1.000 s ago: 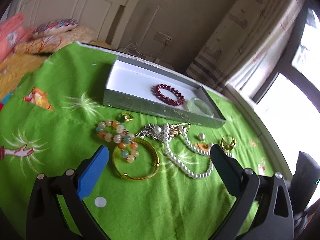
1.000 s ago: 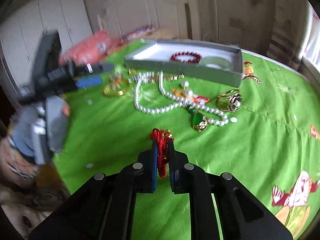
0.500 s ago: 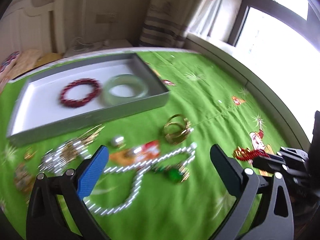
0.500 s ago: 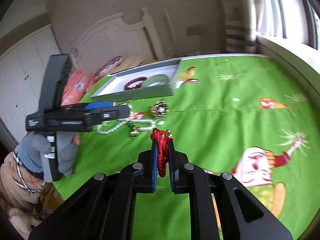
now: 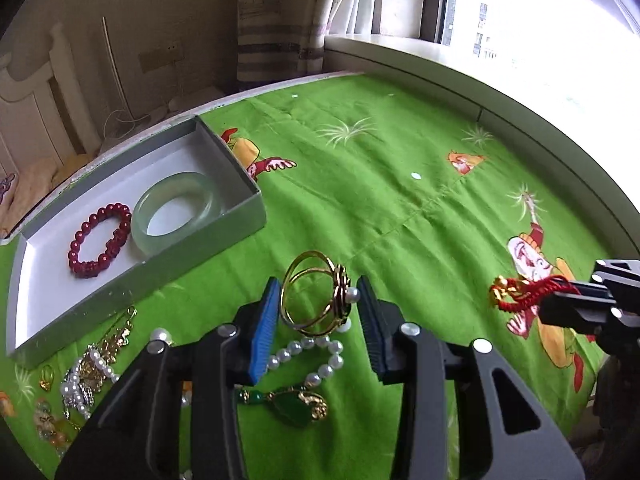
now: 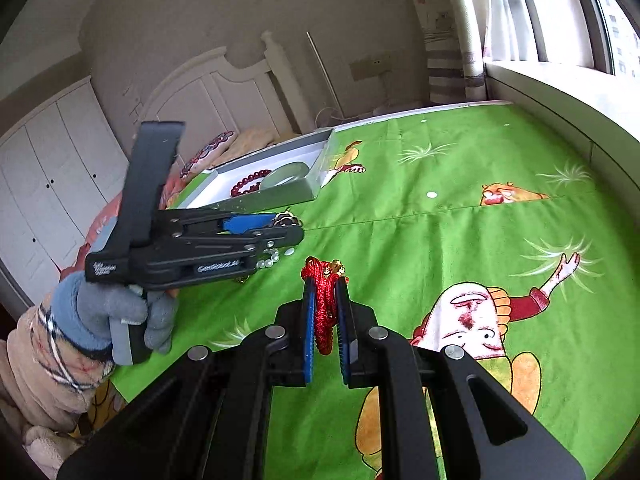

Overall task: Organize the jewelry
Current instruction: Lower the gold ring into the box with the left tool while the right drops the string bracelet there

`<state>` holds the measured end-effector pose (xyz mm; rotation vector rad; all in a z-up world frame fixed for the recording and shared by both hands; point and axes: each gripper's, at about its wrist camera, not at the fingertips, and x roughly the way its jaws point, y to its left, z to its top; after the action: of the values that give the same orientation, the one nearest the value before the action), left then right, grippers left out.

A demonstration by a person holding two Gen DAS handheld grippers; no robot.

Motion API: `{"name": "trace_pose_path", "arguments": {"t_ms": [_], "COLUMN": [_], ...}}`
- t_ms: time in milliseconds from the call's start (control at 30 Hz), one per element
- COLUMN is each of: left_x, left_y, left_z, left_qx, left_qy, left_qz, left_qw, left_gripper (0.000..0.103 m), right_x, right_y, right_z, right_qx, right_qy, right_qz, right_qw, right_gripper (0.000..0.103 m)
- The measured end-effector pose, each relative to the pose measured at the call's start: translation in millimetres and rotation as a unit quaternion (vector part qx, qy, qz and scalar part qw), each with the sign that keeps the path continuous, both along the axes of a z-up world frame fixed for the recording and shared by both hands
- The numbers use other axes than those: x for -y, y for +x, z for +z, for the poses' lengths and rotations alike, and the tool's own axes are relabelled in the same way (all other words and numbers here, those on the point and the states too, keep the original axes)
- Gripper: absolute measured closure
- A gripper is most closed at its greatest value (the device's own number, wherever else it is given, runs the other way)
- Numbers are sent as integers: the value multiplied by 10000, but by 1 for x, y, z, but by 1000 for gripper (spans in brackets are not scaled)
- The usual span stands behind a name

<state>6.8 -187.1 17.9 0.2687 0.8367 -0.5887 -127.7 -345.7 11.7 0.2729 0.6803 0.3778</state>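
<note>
Your left gripper (image 5: 316, 312) is closing around the upright gold ring (image 5: 314, 300), just right of the tray (image 5: 244, 220); pads aren't yet pressing. Squeeze off-centre and it may flip onto the pearls (image 5: 316, 356).

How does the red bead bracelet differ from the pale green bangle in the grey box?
The red bead bracelet is made of many small dark red beads; the pale green bangle is one smooth solid ring. The bracelet is opaque and thin, while the bangle is translucent and much thicker. The bracelet lies in a stretched oval, the bangle keeps a round form. Both lie flat, side by side, on the white floor of the grey box, and seem to touch.
</note>
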Motion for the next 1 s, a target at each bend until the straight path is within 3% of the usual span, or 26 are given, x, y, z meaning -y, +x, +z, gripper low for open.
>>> {"name": "trace_pose_path", "arguments": {"t_ms": [267, 500, 700, 1000], "left_x": [-29, -74, -125, -182], "left_y": [-5, 7, 26, 70], "left_z": [17, 32, 41, 36], "left_qx": [37, 101, 99, -83], "left_qy": [-491, -818, -1018, -1036], "left_qz": [185, 550, 1006, 1690], "left_qw": [9986, 9951, 9897, 9801], "left_gripper": [65, 65, 65, 65], "right_x": [-11, -49, -87, -112], "right_y": [6, 30, 68, 154], "right_z": [4, 20, 39, 50], "right_qx": [28, 188, 390, 272], "right_qy": [-57, -363, -635, -337], "right_qz": [38, 373, 712, 771], "right_qw": [10000, 9985, 9947, 9961], "right_gripper": [91, 90, 91, 90]}}
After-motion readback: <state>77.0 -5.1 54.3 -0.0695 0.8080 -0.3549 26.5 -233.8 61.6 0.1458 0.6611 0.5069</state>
